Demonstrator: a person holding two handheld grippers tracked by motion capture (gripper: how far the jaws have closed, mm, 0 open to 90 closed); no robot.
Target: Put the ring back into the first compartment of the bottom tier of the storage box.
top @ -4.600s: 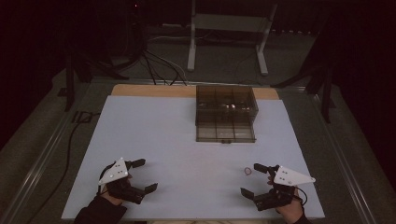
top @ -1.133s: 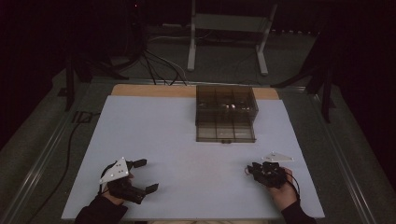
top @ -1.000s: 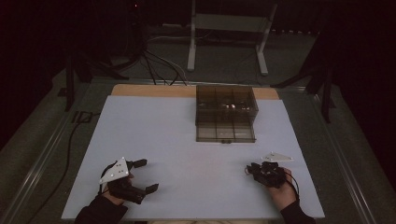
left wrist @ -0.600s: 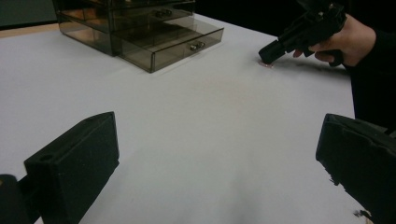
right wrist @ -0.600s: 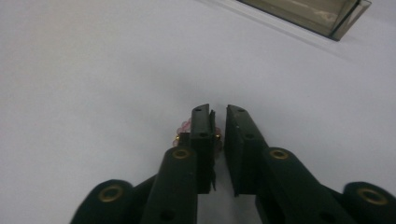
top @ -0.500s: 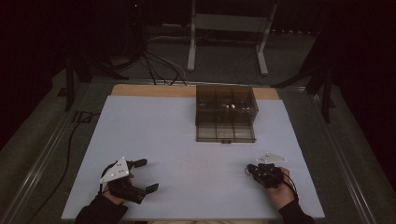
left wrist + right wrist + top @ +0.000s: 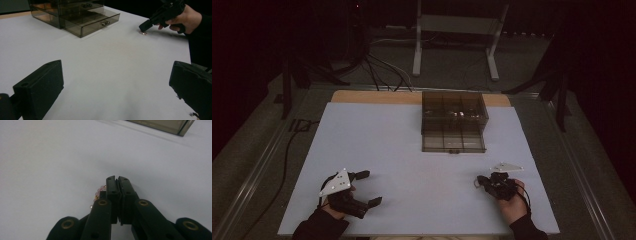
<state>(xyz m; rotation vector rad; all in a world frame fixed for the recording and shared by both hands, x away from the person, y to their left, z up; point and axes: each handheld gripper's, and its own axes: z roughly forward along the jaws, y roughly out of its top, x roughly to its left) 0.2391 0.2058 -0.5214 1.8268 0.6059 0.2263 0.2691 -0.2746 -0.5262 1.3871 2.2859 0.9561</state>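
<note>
Near the table's right edge, the right gripper (image 7: 117,180) jaws pinch a beaded bracelet (image 7: 98,193); left gripper (image 7: 366,188) jaws gape

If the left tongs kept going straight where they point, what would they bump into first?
Probably nothing close: the open left tongs look out over bare white table. Far ahead sit the right tongs by the small beaded piece, but depth is hard to judge.

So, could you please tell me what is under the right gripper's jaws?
A small pink beaded piece pokes out beside the shut jaws of the right gripper, on the white table. The jaws cover the rest of it.
</note>
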